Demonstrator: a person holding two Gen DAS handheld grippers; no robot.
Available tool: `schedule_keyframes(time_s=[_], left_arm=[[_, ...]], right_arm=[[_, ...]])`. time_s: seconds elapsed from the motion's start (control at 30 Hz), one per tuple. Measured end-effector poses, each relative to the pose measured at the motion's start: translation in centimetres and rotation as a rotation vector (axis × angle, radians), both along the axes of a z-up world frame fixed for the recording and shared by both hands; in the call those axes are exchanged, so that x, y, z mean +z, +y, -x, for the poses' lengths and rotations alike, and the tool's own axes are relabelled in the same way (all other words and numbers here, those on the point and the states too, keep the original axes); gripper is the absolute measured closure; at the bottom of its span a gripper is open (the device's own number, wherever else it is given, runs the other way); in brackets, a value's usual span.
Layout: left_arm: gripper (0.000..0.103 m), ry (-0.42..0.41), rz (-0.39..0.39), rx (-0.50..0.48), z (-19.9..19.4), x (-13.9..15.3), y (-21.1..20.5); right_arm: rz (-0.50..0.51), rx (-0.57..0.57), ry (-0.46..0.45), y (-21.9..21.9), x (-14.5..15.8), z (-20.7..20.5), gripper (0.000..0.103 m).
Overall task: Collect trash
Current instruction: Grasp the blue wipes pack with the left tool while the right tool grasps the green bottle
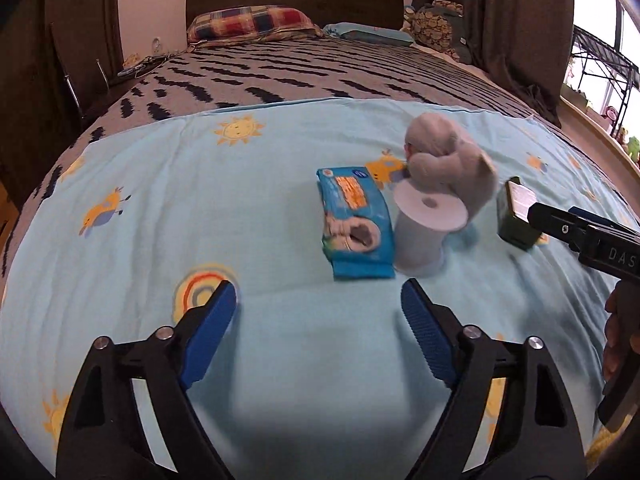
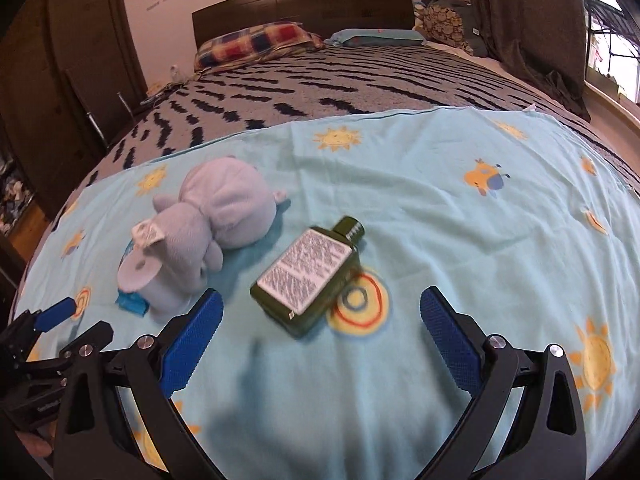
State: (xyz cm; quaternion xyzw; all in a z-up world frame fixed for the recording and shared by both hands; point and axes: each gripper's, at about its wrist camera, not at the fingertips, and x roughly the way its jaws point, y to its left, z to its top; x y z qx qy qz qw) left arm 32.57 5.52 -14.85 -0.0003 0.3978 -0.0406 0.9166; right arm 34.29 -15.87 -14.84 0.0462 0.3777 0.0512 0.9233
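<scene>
One bottle (image 2: pixel 306 276) ahead of right tongs (image 2: pixel 320 320)

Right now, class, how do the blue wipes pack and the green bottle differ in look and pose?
The wipes pack is soft, flat and blue with orange print; the green bottle is rigid, dark, with a white text label. The pack touches the paper roll; the bottle lies apart. Both lie flat on the sheet.

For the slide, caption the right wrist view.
Open right gripper hovers near a green bottle lying beside a grey plush toy on a sun-print sheet.
</scene>
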Motion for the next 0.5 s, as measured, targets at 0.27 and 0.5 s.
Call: schedule_keyframes(time_s=[0.27,0.5], left_arm=[[0.029,0.007,0.045,-0.017,-3.0,-0.1,0.0],[0.036,0.052,0.049,-0.044,-5.6,-1.1,-1.0]], right_arm=[[-0.003,-0.017,0.033,0.9,-1.0,-2.5,0.006],[0.012,-0.043,0.074,0.9,-1.8,-4.3,0.020]])
